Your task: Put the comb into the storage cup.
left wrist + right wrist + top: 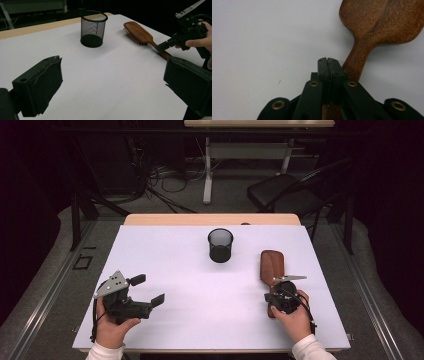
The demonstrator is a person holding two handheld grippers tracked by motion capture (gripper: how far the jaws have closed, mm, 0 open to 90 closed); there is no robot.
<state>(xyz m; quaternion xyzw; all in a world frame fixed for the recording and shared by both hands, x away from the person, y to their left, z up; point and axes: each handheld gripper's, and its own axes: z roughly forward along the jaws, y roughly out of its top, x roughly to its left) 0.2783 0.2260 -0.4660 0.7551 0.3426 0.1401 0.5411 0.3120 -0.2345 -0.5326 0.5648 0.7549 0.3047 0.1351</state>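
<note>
A brown wooden hairbrush lies bristles down on the right of the white table top, its handle pointing toward the person. My right gripper hovers over that handle with its jaws pressed flat together and nothing between them. In the right gripper view the shut right gripper sits just left of the handle, with the hairbrush head beyond. My left gripper is held at the front left, open and empty. In the left gripper view, the open left gripper faces the hairbrush and the right gripper.
A black mesh pen cup stands upright at the middle back of the table, also seen as the mesh cup in the left gripper view. Beyond the table are a black chair, cables on the floor and another desk.
</note>
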